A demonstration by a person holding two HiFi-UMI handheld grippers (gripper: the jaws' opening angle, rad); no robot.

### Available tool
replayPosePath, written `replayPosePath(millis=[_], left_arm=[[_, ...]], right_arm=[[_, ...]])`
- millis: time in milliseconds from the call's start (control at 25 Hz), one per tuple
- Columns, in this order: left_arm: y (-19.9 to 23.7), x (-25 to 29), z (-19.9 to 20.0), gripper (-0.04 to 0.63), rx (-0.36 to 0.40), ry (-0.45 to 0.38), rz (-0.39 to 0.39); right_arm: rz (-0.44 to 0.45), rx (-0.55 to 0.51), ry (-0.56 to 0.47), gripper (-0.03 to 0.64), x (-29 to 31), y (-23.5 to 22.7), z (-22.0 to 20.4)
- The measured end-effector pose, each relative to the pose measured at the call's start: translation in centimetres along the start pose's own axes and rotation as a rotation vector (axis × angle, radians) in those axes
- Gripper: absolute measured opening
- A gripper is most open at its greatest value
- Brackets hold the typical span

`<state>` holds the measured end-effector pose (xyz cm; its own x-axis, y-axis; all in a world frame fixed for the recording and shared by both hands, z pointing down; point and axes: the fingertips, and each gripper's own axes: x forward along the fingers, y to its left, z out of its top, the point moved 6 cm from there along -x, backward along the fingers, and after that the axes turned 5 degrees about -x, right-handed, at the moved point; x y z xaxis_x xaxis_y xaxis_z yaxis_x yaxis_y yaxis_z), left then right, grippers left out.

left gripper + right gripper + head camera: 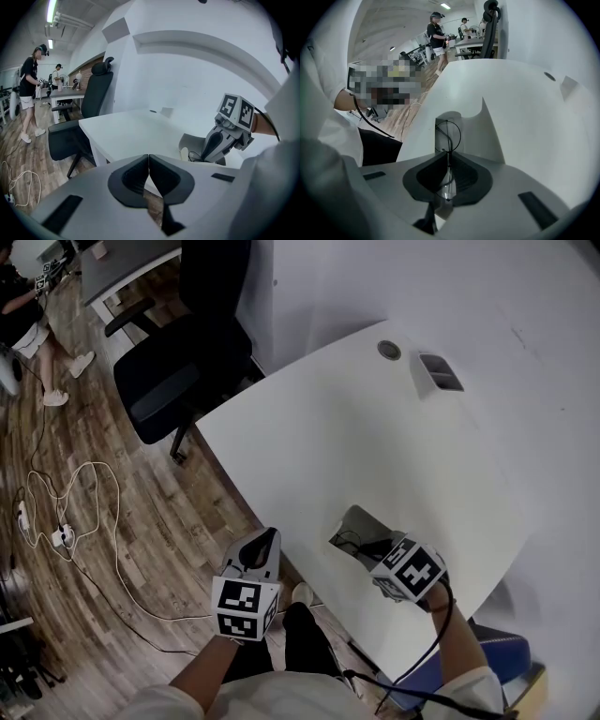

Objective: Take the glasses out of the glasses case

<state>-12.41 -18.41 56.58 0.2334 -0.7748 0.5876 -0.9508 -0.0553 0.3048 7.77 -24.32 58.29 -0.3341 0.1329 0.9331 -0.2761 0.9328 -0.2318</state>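
Two claws and one glasses case (360, 521) show in the head view. The case lies open near the table's (375, 427) front edge, with my right claw (373, 551) at its 5 o'clock side and my left claw (261, 547) off the table toward 9.

Left gripper view: my jaws are pressed together on nothing.

Right gripper view: my jaws pinch the single pair of wire-rimmed glasses (448, 136). Their long axis runs toward 12 and the front lens hangs over the case. I judge the pull goes back toward 6.
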Motion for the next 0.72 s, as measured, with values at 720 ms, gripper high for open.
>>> replayPosePath(millis=[720], left_arm=[[-1.0, -0.7, 0.9, 0.018, 0.043, -0.015, -0.034]], right_arm=[[-0.216, 0.001, -0.082, 0.040, -1.6, 0.5, -0.2]])
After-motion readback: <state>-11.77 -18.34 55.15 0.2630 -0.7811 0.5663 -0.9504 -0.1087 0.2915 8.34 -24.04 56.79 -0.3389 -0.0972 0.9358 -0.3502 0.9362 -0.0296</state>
